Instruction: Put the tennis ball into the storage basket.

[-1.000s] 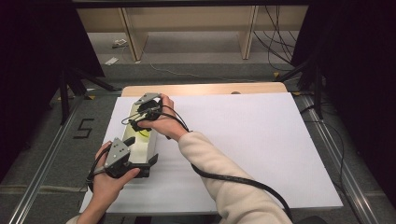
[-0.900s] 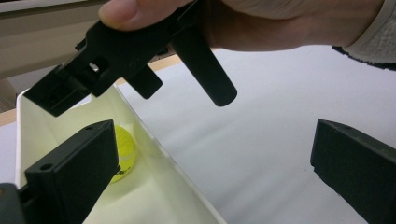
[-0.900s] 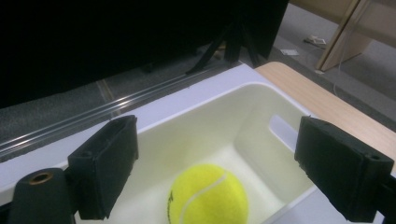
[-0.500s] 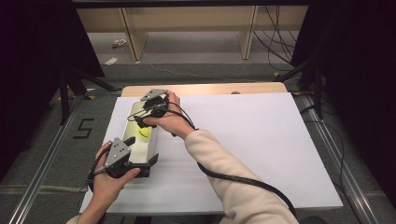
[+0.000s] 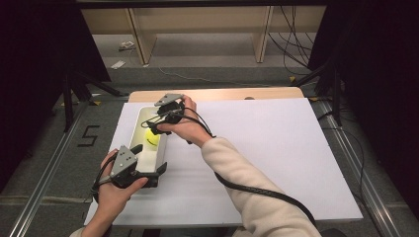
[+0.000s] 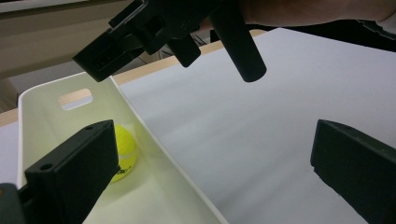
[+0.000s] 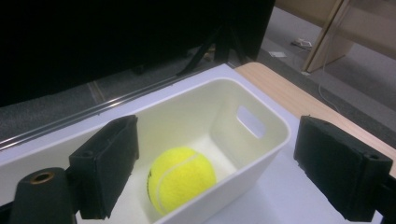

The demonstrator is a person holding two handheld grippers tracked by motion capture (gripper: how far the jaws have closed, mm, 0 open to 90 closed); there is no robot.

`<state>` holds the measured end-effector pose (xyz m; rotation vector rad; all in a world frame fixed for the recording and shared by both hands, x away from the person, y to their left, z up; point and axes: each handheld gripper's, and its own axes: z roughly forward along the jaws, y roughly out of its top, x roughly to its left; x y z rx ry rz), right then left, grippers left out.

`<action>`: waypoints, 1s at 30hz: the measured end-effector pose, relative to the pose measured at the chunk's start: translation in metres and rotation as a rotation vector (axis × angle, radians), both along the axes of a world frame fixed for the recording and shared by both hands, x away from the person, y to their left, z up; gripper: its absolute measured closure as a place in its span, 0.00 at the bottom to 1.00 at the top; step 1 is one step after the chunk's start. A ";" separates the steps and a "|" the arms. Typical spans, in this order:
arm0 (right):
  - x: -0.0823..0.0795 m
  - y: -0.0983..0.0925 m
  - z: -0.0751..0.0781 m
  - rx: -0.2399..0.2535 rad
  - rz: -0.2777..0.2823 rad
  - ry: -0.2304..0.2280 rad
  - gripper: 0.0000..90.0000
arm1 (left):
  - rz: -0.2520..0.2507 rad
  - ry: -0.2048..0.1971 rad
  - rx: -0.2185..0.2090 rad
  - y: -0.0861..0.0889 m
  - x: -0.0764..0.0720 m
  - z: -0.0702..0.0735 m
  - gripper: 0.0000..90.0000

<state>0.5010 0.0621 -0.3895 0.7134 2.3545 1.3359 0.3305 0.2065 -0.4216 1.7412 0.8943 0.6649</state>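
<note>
Right gripper (image 5: pixel 154 127) hovers above the white bin (image 5: pixel 140 120), its jaws standing apart with nothing between them; in the right gripper view the tennis ball (image 7: pixel 181 179) lies below and between the two black pads without touching either. That ball is bright yellow-green and fuzzy, with a pale curved seam across its top and a bit of dark print on its side, and it rests on the bin's floor near the long wall closest to this gripper. The bin is a long, rounded-cornered container of glossy cream-white plastic with an oblong handle slot (image 7: pixel 251 121) cut in its far end wall. It stands on a white sheet (image 5: pixel 276 158) that covers a wooden table (image 5: pixel 237 94). Left gripper (image 5: pixel 159 171) sits at the bin's near end; its jaws are wide apart and straddle the bin's long wall, one inside and one outside, though whether they press on it I cannot tell. In the left gripper view the ball (image 6: pixel 123 151) peeks out beside the inner jaw.
</note>
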 end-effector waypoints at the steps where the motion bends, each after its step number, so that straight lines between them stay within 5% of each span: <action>1: -0.001 -0.001 0.000 0.000 -0.003 0.004 0.16 | 0.000 0.000 0.001 0.000 0.000 0.000 0.00; 30: -0.004 -0.041 0.002 0.008 -0.027 0.004 0.17 | 0.000 0.001 0.002 0.000 0.000 0.000 0.00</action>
